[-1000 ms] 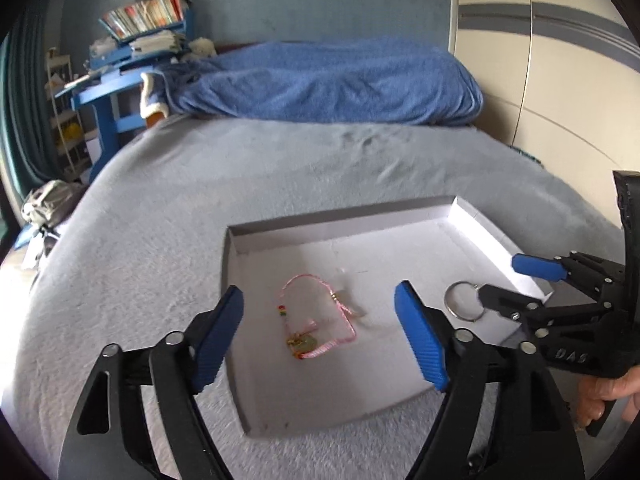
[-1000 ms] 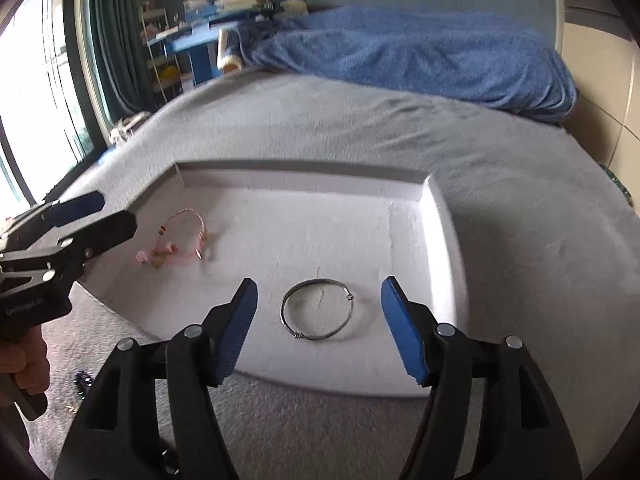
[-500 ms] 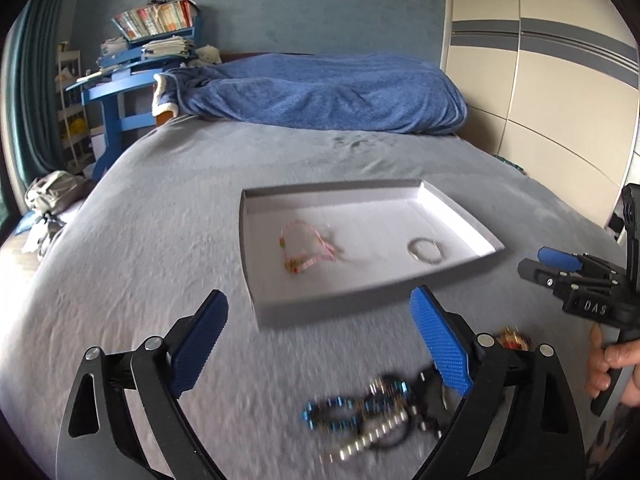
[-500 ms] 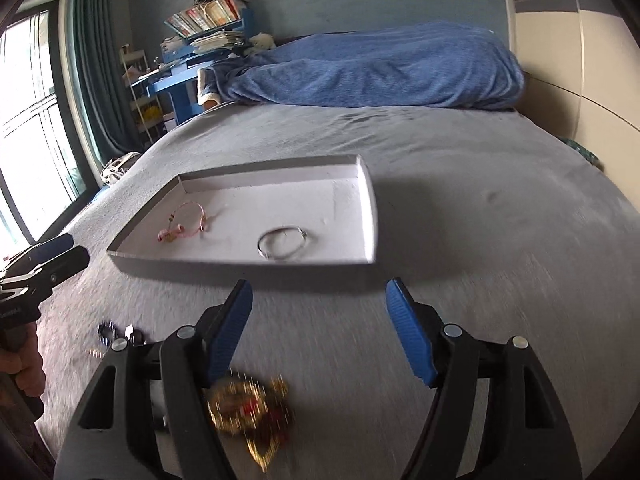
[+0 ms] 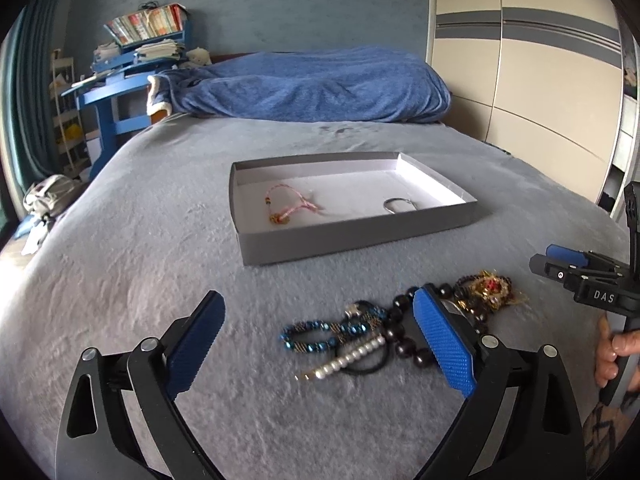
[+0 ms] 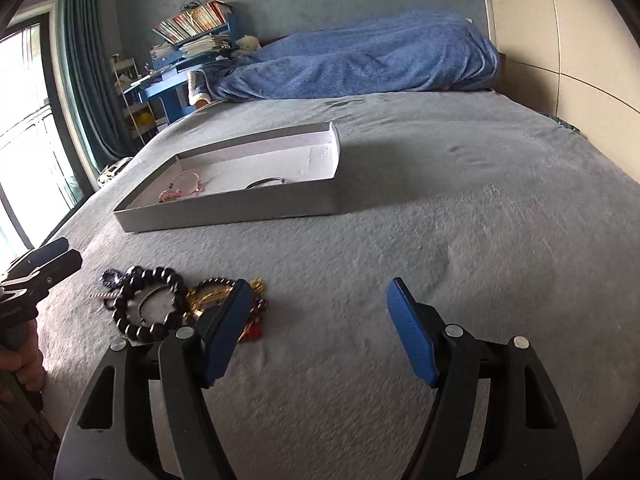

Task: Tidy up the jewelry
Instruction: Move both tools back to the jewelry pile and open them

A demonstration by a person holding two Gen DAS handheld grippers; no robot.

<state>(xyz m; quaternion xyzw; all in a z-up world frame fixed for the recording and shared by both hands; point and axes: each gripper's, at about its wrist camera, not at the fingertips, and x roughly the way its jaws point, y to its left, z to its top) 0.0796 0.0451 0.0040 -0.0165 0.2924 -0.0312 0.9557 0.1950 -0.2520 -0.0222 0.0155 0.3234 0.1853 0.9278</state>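
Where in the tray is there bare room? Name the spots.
In the tray: bare floor between the pink bracelet and the silver ring, and along the far wall. Crowded: the jewelry pile on the bedspread before it.

Your left wrist camera sits low over the grey bedspread [image 5: 160, 220], looking along its own fingers toward the headboard end, with the jewelry pile [image 5: 384, 328] close under the lens and the grey tray [image 5: 352, 236] farther ahead. Your right wrist camera looks the same general way from farther right, so the pile [image 6: 168, 304] falls at its lower left and the tray [image 6: 240, 210] beyond. Each view catches the other gripper at its edge.
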